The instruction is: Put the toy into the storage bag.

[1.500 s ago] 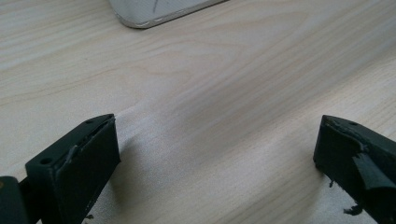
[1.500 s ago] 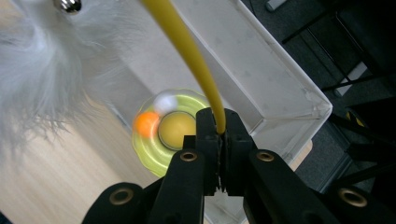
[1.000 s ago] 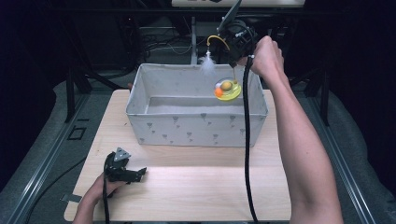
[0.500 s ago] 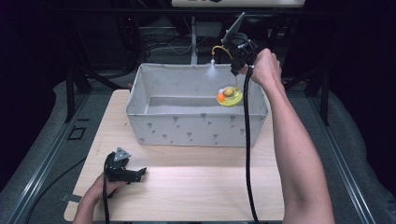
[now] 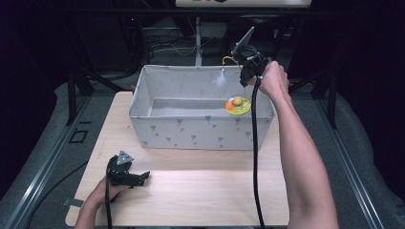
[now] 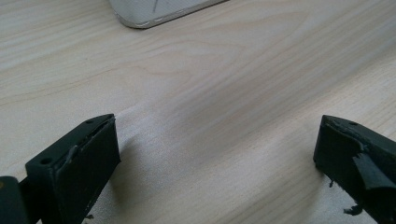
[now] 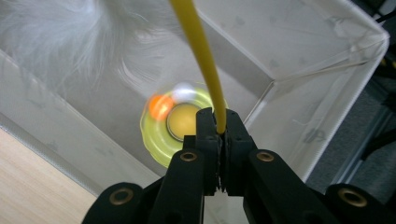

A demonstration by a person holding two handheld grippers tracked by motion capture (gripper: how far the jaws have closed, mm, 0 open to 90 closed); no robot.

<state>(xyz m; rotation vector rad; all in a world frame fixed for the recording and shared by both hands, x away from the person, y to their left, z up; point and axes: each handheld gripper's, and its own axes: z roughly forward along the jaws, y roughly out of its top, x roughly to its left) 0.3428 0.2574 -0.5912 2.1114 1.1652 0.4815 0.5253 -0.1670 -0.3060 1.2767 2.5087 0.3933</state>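
At table's near-left edge: L gripper (image 5: 141, 177) rests on wood table (image 5: 200, 191), jaws wide apart, nothing btwn. Centre: grey fabric bin (image 5: 200, 131). Far right, over bin's corner: R gripper (image 7: 218, 133) clamped on yellow wand (image 7: 198, 51); feather tuft (image 5: 220, 80) dangles; yellow disc toy (image 5: 237, 105) inside bin below.

feather (image 7: 70, 32): blurred white, cut by the top edge in the right gripper view
wand (image 7: 198, 56): top cut by that edge
toy (image 7: 180, 122): near part hidden behind the right gripper (image 7: 221, 133)
bin (image 6: 154, 9): only a corner, left gripper view
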